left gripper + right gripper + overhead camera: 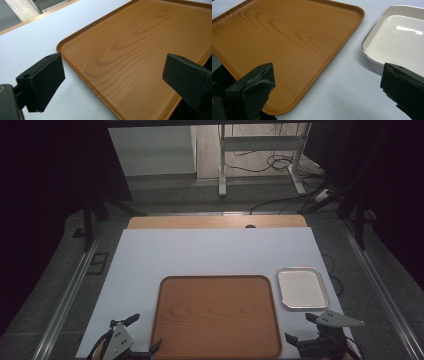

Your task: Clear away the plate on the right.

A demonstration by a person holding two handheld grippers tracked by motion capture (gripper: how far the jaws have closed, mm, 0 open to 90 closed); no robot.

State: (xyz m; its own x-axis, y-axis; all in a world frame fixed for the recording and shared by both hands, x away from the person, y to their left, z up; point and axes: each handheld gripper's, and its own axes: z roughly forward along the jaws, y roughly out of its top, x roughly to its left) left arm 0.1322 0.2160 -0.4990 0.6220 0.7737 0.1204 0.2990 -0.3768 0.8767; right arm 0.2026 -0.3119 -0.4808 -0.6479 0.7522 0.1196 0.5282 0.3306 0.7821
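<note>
Squarely at the near middle of the white table top (200, 255) lies a large rectangular wood-grain tray (216, 315), bare, between the two tongs. The left gripper (145, 334) hovers at the tray's near left corner with its jaws wide apart, holding nothing. The right gripper (302, 327) sits at the near right corner, jaws likewise spread wide and empty. Just beside the tray's right edge rests a small white rectangular dish with a metal rim (302, 288).

Dim room, grey floor (165, 195), metal desk frame (260, 145), trailing cables (280, 162).
</note>
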